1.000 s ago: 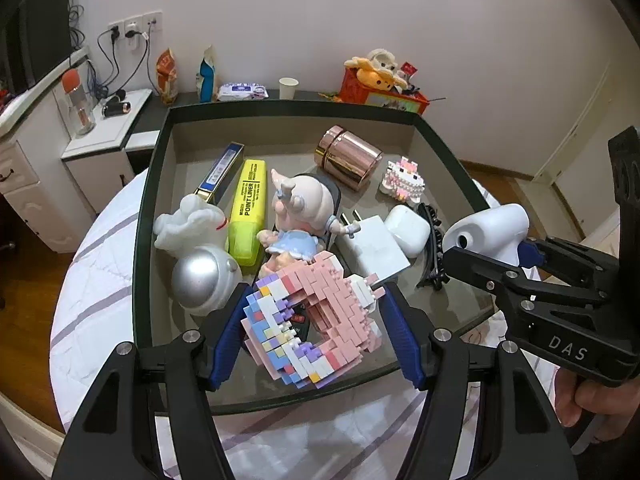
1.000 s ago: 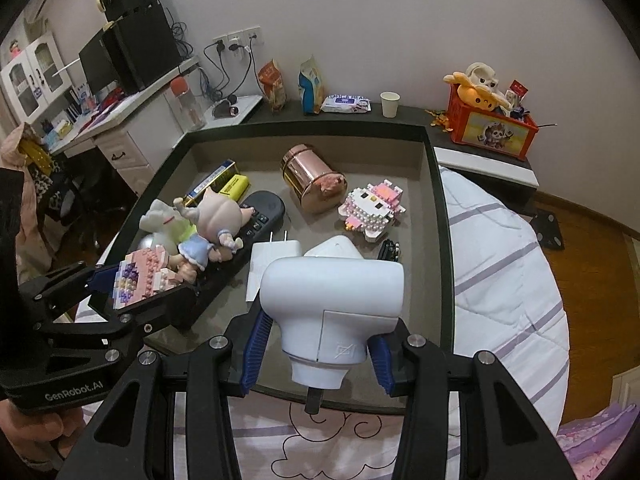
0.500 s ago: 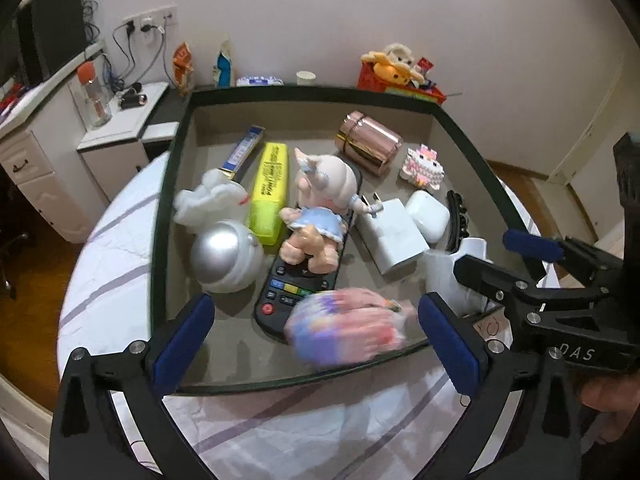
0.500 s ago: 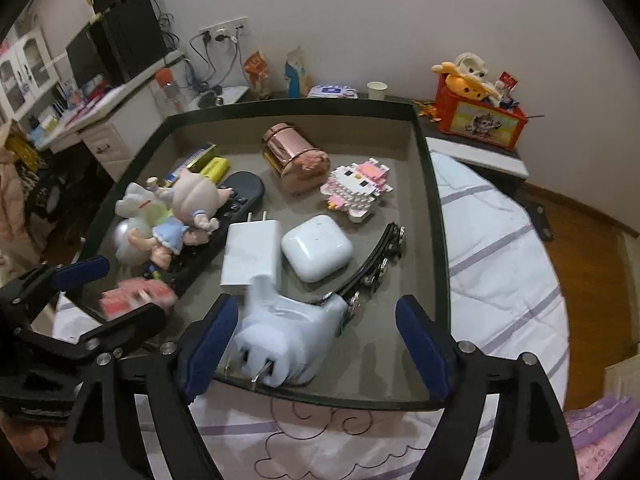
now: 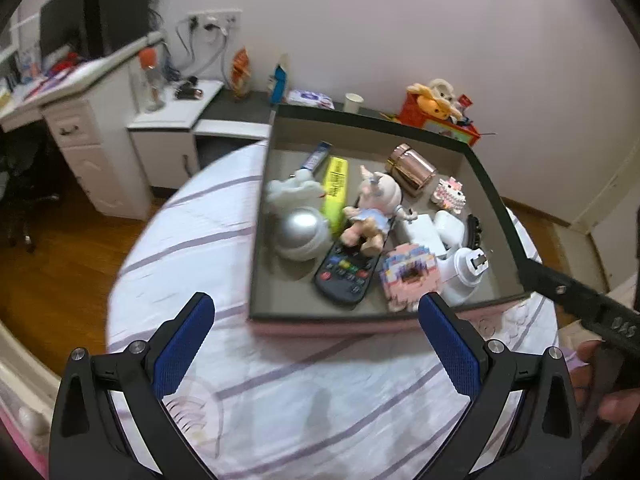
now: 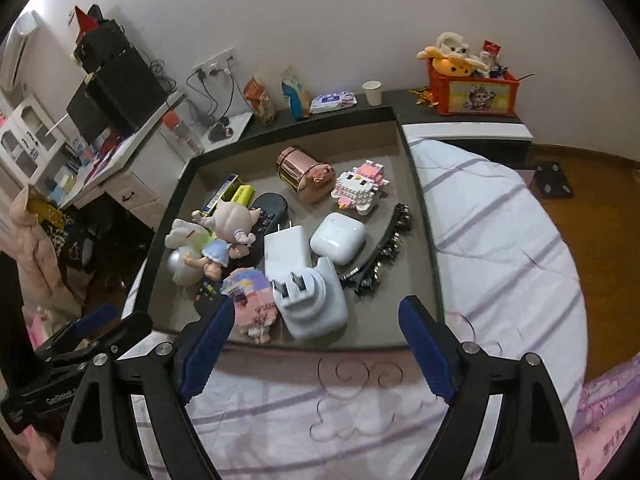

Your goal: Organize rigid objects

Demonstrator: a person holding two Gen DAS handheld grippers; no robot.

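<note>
A dark open tray [image 5: 496,200] sits on a striped bed. A pink block model [image 5: 408,276] and a white plug adapter [image 5: 464,276] lie side by side at the tray's near edge. My left gripper [image 5: 318,344] is open and empty over the sheet in front of the tray, off to its left. In the right wrist view, my right gripper [image 6: 316,340] is open with nothing held, just short of the tray rim [image 6: 420,208]. The plug adapter [image 6: 312,300] and block model [image 6: 252,304] lie beyond its fingertips.
The tray also holds a remote [image 5: 344,276], doll [image 5: 372,208], silver ball [image 5: 302,232], yellow highlighter [image 5: 335,188], rose-gold can [image 6: 306,174], kitty block figure [image 6: 358,188], earbud case [image 6: 338,238], charger [image 6: 286,246] and hair clip [image 6: 384,248]. A dark shelf with an orange box [image 6: 472,88] runs behind.
Both grippers opened and let go: the block model and the plug adapter dropped into the tray's near edge. Both grippers then drew back and up, out of the tray.
</note>
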